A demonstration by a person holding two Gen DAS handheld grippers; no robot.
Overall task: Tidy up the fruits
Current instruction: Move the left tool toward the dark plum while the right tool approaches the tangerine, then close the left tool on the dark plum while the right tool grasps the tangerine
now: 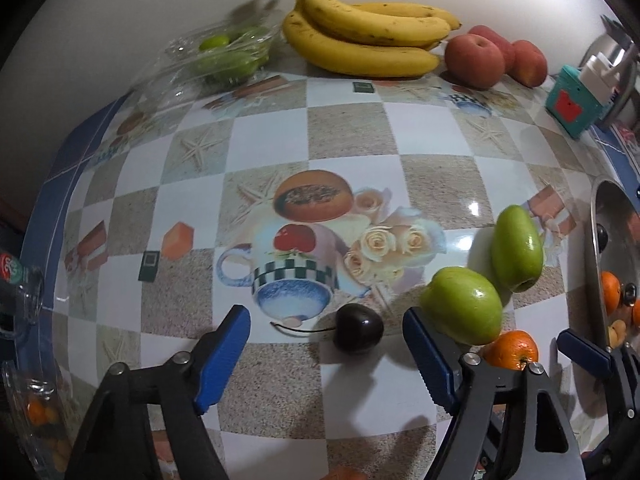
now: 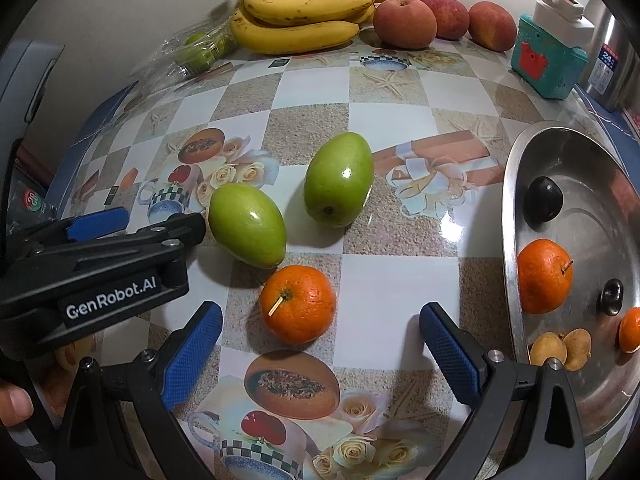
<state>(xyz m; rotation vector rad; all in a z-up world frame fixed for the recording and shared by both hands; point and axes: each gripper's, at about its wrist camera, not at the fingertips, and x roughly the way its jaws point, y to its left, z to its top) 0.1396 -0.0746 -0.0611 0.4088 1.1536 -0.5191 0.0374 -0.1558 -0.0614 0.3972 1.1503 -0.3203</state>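
My left gripper (image 1: 326, 356) gapes wide and holds nothing; a dark cherry (image 1: 359, 328) lies on the tablecloth (image 1: 348, 132) between its blue pads. My right gripper (image 2: 320, 344) is equally wide and empty, a mandarin (image 2: 298, 303) sitting between its tips. Two green fruits (image 2: 247, 225) lie just beyond, the steel tray (image 2: 520, 160) to the right.

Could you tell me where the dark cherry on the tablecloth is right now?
In the left wrist view, the dark cherry lies between the open left gripper fingers, left of the nearer green mango.
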